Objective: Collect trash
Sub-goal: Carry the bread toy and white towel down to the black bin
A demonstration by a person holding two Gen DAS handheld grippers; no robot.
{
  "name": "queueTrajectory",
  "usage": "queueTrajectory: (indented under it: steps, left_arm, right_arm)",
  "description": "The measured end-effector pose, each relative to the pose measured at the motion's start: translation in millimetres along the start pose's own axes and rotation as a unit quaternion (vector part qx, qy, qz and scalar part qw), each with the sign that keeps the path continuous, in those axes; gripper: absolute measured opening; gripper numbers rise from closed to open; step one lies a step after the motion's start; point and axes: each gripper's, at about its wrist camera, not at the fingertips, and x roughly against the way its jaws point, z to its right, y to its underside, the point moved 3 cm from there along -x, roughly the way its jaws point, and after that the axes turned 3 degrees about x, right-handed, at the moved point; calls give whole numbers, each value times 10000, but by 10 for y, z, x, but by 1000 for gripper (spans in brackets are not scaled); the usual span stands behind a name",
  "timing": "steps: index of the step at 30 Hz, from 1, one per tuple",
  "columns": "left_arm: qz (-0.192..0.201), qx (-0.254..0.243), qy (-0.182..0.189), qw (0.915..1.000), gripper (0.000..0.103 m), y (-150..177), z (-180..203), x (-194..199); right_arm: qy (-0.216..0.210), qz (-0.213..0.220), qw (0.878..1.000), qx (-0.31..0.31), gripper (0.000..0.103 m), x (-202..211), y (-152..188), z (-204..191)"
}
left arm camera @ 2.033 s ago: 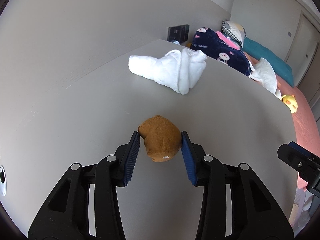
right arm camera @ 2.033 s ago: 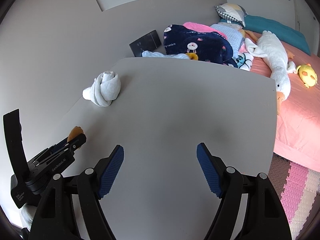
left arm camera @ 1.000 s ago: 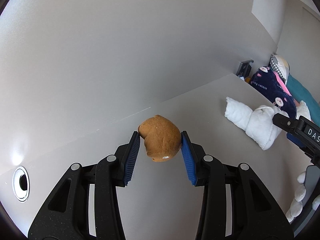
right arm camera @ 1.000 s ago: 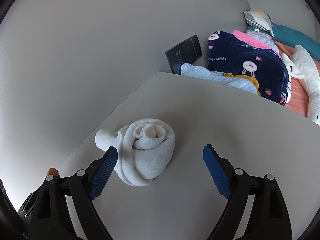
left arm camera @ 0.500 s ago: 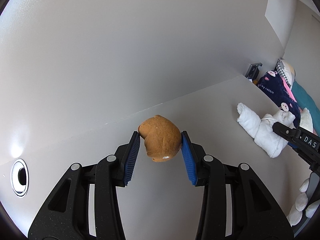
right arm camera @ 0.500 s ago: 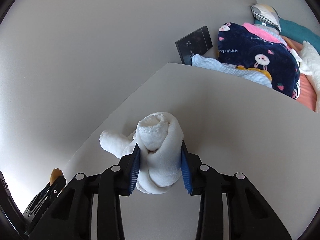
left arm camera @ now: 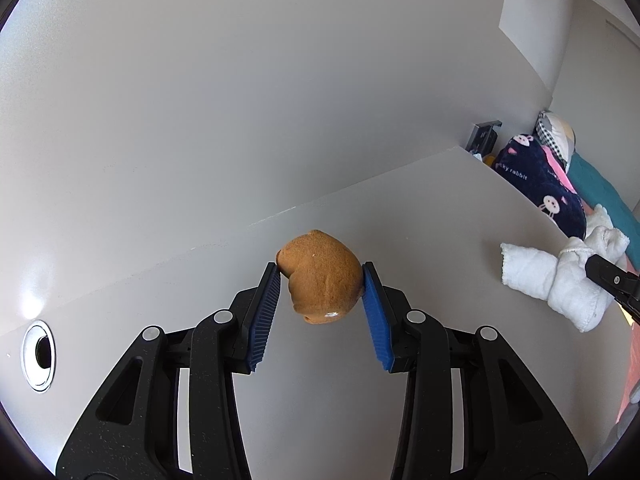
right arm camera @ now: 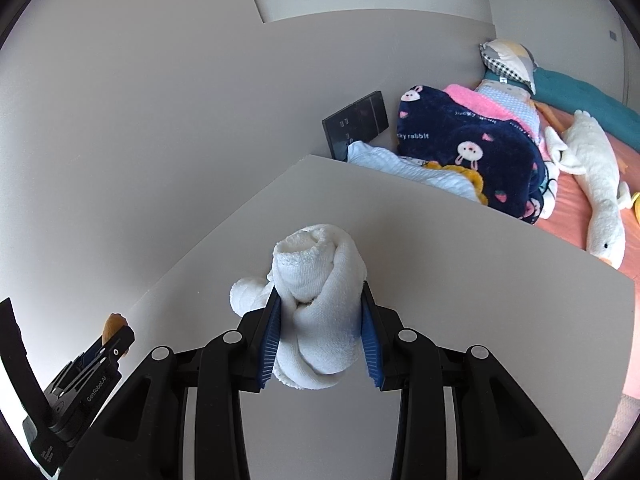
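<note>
My left gripper (left arm camera: 320, 280) is shut on a brown bread roll (left arm camera: 320, 276) and holds it above the grey table (left arm camera: 400, 240). My right gripper (right arm camera: 320, 312) is shut on a rolled white towel (right arm camera: 316, 300) and holds it just over the table (right arm camera: 480, 280). The towel also shows at the right in the left wrist view (left arm camera: 556, 276), with one right finger (left arm camera: 612, 280) against it. The left gripper and a bit of the roll (right arm camera: 112, 324) show at the lower left of the right wrist view.
A round cable hole (left arm camera: 38, 356) is in the table at the left. A grey wall (left arm camera: 280, 80) runs behind the table. Beyond the table's far edge is a bed with a navy rabbit blanket (right arm camera: 468, 140), a plush goose (right arm camera: 596, 184) and a black panel (right arm camera: 356, 124).
My right gripper went from open to the towel, shut on it, and has lifted it slightly. My left gripper kept the roll and swung left toward the wall.
</note>
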Motion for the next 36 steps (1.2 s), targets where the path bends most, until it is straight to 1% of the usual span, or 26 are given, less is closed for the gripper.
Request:
queueTrajectory:
  steps: [4, 9, 14, 19, 24, 29, 36]
  left_arm:
    - [-55, -175, 122, 9998, 41, 90, 134, 95]
    - [-159, -323, 226, 9991, 41, 247, 242, 237]
    - [-124, -511, 302, 9982, 41, 349, 353, 456]
    - [-97, -590, 422, 9973, 41, 410, 450, 701]
    - [-60, -689, 607, 9958, 41, 482, 575, 940]
    - [-32, -903, 746, 9931, 41, 618, 733, 1134]
    - [-74, -1029, 924, 9904, 41, 829, 888, 1334]
  right_arm:
    - [97, 4, 9999, -32, 38, 159, 49, 115]
    - [111, -40, 9998, -129, 38, 372, 135, 243]
    - [164, 71, 9995, -263, 38, 640, 240, 341]
    - [187, 194, 9992, -307, 38, 932, 321, 389]
    - [226, 346, 9985, -347, 38, 1272, 439, 443]
    - [299, 478, 9976, -399, 38, 1582, 575, 533]
    - [375, 548, 9968, -437, 39, 1915, 766, 647]
